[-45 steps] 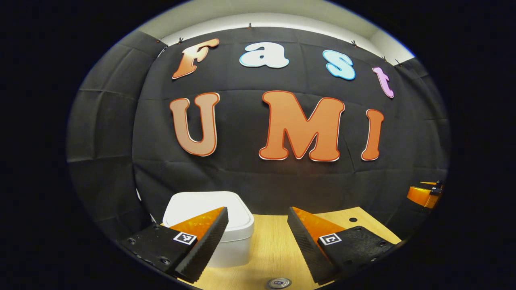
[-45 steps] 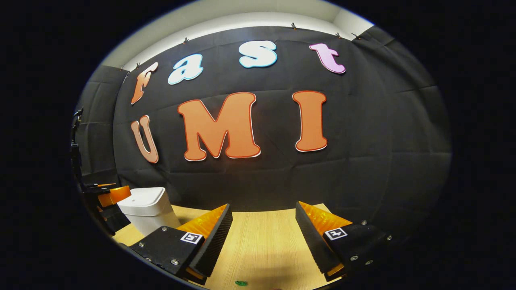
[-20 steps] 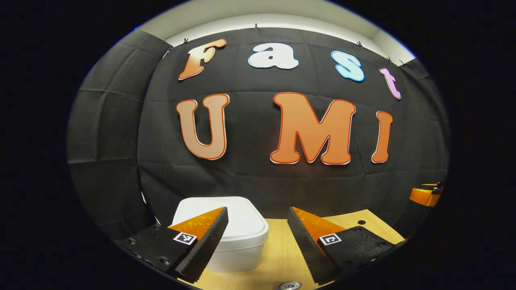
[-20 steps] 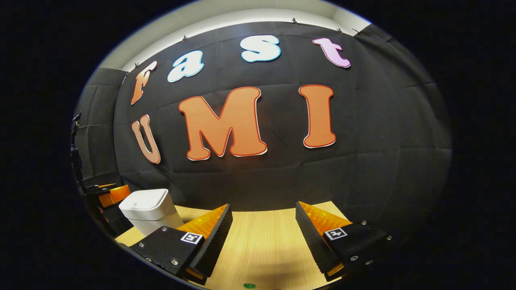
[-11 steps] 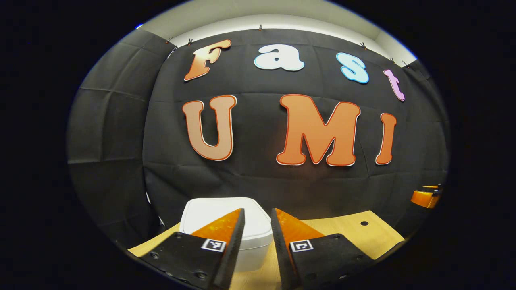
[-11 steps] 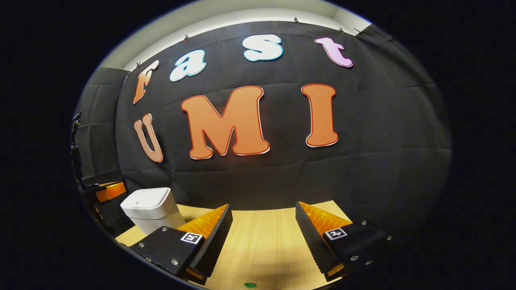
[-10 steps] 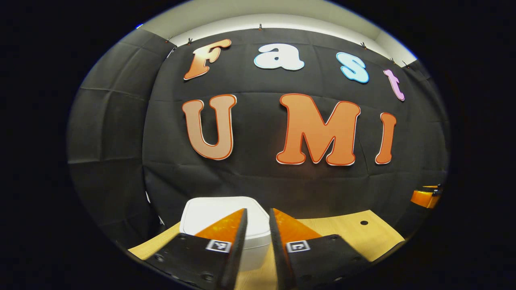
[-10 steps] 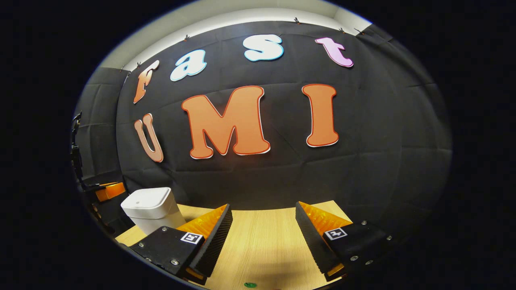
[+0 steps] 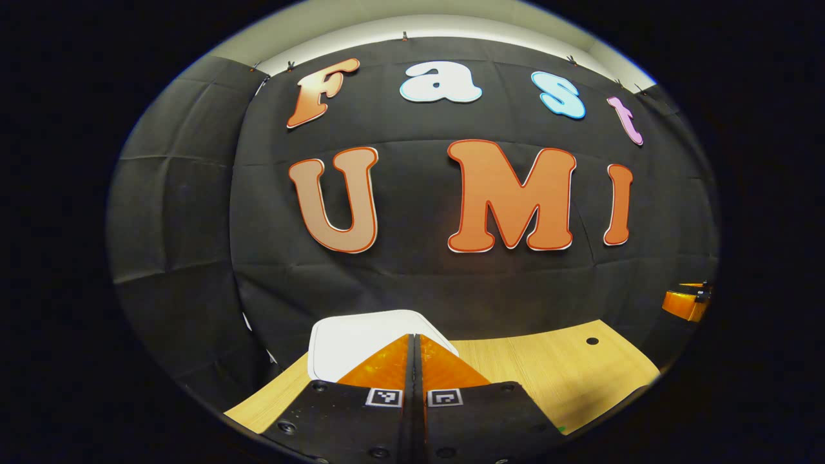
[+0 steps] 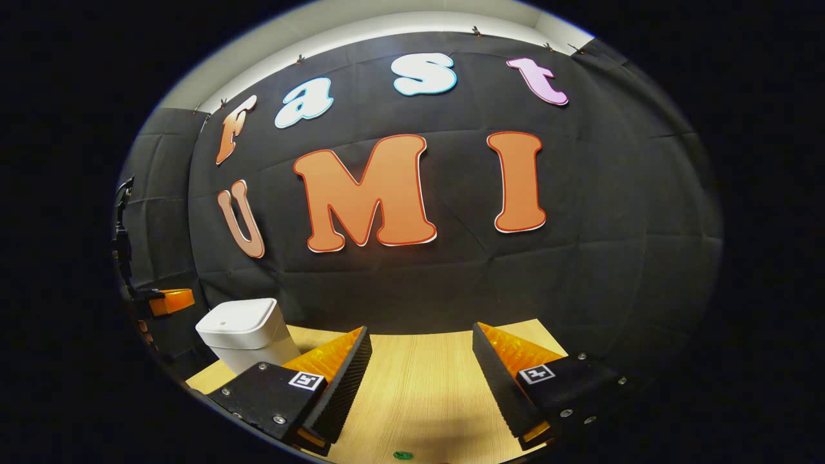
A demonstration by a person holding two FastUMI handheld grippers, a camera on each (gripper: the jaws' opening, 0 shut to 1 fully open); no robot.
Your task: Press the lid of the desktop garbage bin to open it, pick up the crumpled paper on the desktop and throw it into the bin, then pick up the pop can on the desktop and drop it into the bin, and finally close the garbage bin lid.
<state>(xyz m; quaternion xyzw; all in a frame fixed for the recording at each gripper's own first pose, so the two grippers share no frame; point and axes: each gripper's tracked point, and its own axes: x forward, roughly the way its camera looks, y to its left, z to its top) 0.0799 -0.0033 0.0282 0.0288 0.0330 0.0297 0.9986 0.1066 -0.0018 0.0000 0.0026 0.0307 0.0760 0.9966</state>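
The white desktop bin (image 10: 242,332) stands at the back left of the wooden table (image 10: 419,386) with its lid down. In the left gripper view its lid (image 9: 351,341) lies just beyond and below my left gripper (image 9: 416,340), which is shut with nothing between its fingers. That gripper also shows at the far left of the right gripper view, as the left gripper (image 10: 164,300) beside the bin. My right gripper (image 10: 420,340) hovers open over bare tabletop, nothing between its fingers.
A small green scrap (image 10: 403,455) lies on the table near the front edge. The tabletop has a small round hole (image 9: 592,340) toward its right end. Black cloth walls close the back and sides. My right gripper (image 9: 686,303) shows at the far right edge.
My left gripper's fingers have closed from wide open to shut and it has shifted over the bin lid. A can top at the bottom edge has dropped from view. The right gripper barely moved.
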